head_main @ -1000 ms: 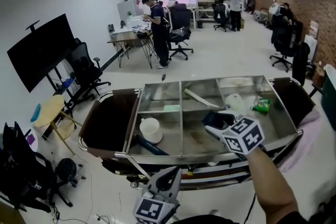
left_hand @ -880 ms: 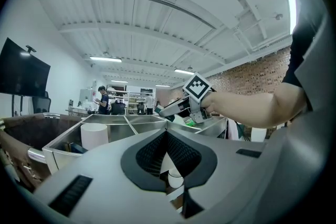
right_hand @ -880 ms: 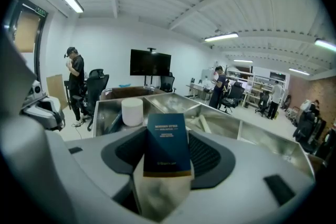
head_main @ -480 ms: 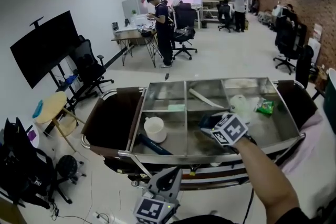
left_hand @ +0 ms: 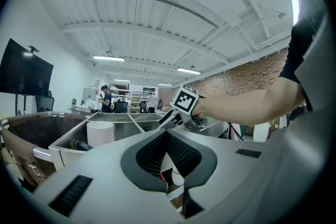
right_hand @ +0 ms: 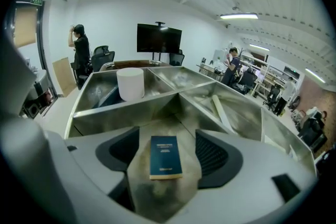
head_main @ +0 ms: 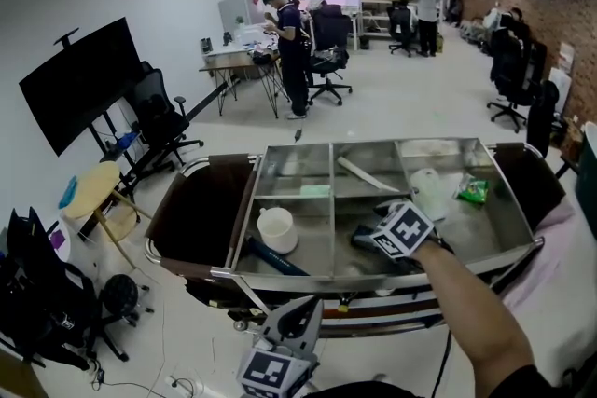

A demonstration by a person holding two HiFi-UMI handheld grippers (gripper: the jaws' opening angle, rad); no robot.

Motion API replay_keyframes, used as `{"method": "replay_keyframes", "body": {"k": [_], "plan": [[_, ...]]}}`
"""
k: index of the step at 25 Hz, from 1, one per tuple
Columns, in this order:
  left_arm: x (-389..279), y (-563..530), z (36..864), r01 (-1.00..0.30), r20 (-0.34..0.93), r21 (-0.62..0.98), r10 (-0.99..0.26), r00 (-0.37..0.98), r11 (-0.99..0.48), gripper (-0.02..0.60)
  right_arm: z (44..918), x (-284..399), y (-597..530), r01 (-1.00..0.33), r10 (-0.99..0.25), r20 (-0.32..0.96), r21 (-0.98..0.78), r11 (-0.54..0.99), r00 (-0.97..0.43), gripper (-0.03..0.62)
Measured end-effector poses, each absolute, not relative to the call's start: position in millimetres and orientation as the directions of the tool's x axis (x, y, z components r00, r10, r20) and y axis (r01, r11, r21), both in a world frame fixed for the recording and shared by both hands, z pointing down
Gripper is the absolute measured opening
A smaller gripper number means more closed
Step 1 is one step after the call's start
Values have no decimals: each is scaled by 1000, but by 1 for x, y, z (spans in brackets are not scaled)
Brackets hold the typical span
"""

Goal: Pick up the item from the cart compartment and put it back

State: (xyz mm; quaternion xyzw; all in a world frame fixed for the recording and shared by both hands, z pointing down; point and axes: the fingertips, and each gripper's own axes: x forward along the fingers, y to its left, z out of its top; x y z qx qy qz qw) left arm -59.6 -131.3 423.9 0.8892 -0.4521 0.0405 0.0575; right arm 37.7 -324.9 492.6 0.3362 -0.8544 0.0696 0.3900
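Observation:
A dark blue book [right_hand: 165, 157] lies flat on the floor of the cart's [head_main: 326, 273] middle front compartment. My right gripper [right_hand: 167, 145] is low in that compartment with a jaw on each side of the book; the jaws are opening and the pads stand clear of its edges. In the head view the right gripper [head_main: 370, 239] hides the book. My left gripper [head_main: 300, 320] hangs below the cart's front edge, jaws closed together with nothing between them. From the left gripper view the right gripper [left_hand: 176, 116] shows over the cart.
A white cup [head_main: 277, 229] and a dark blue tool [head_main: 270, 258] are in the front left compartment. A pale stick [head_main: 364, 174] lies in the back middle one. A white container [head_main: 427, 191] and a green packet [head_main: 472, 190] sit at the right. People and office chairs stand beyond.
My right gripper has come down and a little left into the middle front compartment. The left gripper has stayed where it was.

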Motion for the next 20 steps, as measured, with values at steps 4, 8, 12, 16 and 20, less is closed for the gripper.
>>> {"method": "replay_keyframes", "body": {"k": [4,8,12,16,20], "plan": [[-58,-131,423,-805,121,63,-796,593,-590,0,492,39,-324,-633,-524,712,144,760,-467,377],[-58,-131,422,-806,121,66,-797,592,-588,0,488,41,-325,-640,-527,706,136,756,-473,376],[-58,-130,421,-805,119,63,-796,593,-590,0,484,43,-322,-647,-528,695,120,753,-487,362],[-55,-129,423,-804,117,62,-796,594,-591,0,470,49,-319,-671,-564,647,108,734,-513,43],[-53,-128,422,-801,117,65,-793,598,-595,0,464,53,-316,-694,-574,618,62,717,-537,6]]}}
